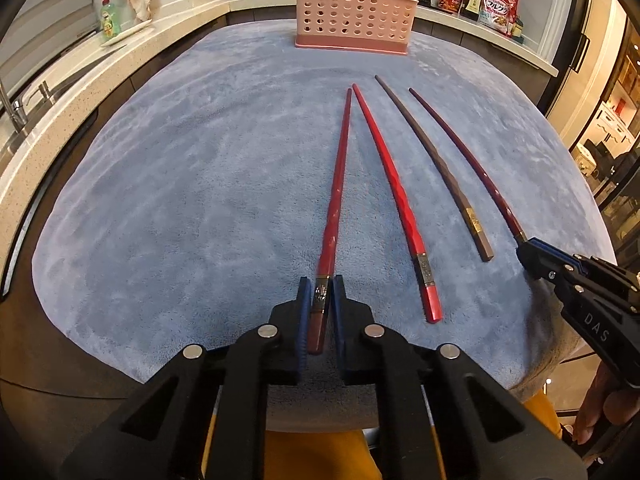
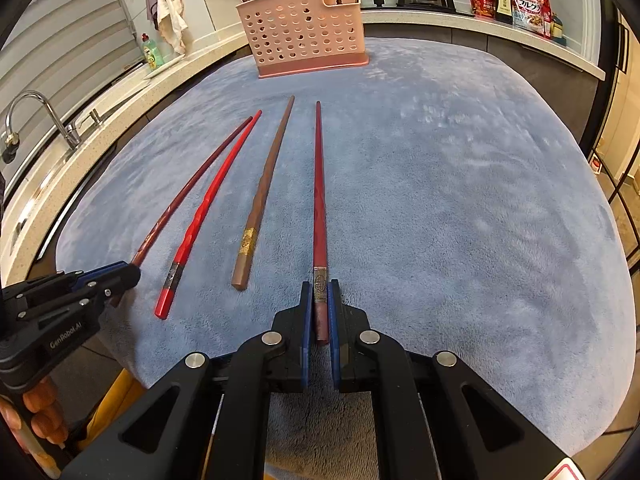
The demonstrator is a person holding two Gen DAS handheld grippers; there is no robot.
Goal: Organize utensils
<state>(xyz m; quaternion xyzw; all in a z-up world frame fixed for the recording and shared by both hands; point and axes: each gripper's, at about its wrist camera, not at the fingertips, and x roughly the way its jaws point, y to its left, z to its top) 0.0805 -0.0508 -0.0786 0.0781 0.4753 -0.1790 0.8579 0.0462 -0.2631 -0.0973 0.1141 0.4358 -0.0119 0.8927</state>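
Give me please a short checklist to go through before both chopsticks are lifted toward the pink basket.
1. Left gripper shut on a chopstick: ok, its fingers press the thick end of the leftmost chopstick.
2. Right gripper shut on a chopstick: ok, it clamps the rightmost chopstick near the metal band.
3. Held chopsticks free of the others: ok, the red chopstick and brown chopstick lie apart between them, though the leftmost tip is close to the red tip.
4. Way to the basket free: ok, only bare cloth lies between.
5. Room in the basket: cannot tell, some utensils already stand inside.
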